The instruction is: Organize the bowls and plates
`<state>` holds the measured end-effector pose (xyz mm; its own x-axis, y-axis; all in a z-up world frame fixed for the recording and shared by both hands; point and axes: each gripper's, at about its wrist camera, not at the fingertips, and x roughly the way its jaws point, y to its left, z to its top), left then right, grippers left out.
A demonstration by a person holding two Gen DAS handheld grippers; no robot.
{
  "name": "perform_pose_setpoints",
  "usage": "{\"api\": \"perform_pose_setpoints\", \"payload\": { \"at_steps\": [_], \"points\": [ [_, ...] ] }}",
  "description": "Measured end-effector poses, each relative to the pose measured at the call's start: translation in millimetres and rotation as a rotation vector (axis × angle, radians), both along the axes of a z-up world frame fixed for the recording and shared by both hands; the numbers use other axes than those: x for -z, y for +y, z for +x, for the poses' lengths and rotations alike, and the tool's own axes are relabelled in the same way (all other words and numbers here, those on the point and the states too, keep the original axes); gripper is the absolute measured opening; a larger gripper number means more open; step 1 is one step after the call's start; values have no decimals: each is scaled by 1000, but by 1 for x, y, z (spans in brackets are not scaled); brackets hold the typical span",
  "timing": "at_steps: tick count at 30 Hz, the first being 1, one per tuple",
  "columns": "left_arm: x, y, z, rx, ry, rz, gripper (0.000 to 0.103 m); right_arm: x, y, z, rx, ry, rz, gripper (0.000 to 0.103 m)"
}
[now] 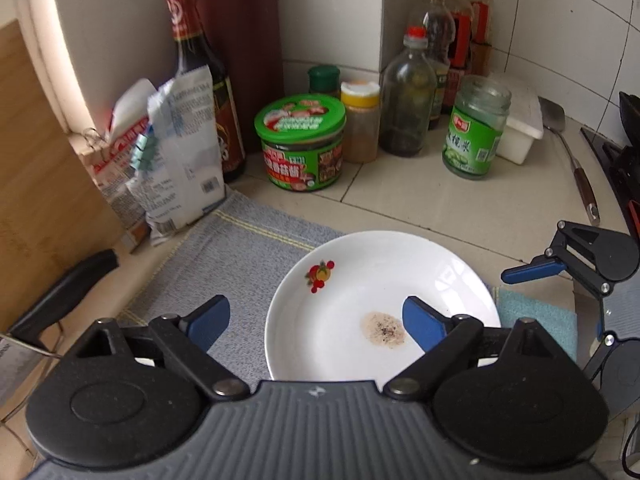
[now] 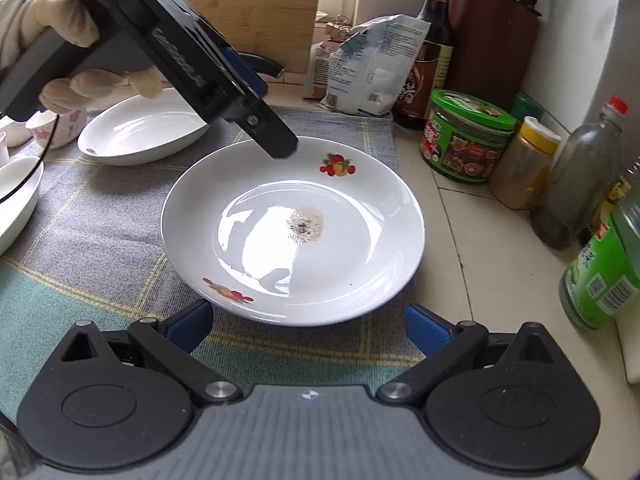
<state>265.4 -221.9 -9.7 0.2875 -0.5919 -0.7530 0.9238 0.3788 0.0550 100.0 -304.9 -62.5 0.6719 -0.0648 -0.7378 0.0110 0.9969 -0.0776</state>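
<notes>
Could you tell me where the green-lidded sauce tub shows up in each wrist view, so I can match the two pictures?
Left wrist view: the green-lidded sauce tub stands upper centre, behind the white plate.
Right wrist view: the tub stands at right of centre, beyond the plate's right rim.
Shared landmark: the yellow-capped spice jar beside it.

Matte black left gripper (image 1: 316,322) with blue rubber finger pads (image 1: 423,326), silver pivot screws, ribbed grey housing behind the claw; right gripper (image 2: 309,327) identical; cream fabric glove (image 2: 60,28) gripping the handle
</notes>
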Motion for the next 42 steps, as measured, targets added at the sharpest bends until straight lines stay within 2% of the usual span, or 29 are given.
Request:
{"api": "perform_pose_setpoints", "payload": {
  "at_steps": [6,10,18,20,25,31,38,42],
  "points": [
    [-37,45,-41,-136,-113,-94,100,-17,4,-17,117,-59,0,103],
    [-47,74,-68,-235,-181,-123,100,-28,8,-23,127,-92,-24,103],
    [-38,143,-111,-500,-173,-175,100,-32,29,-16,13,-127,52,103],
    [-32,160,-119,-584,-176,-167,100,-29,39,-9,-28,-115,76,103],
    [-12,199,-132,-711,-144,-147,100,-23,74,-2,-130,-83,86,103],
    [1,248,-145,-760,-111,-120,100,-13,114,13,-193,-24,75,103],
    [17,306,-161,-758,-52,-74,100,-9,161,30,-220,25,114,103],
    [35,331,-165,-729,-18,-19,100,-13,185,40,-232,38,139,103]
  ]
}}
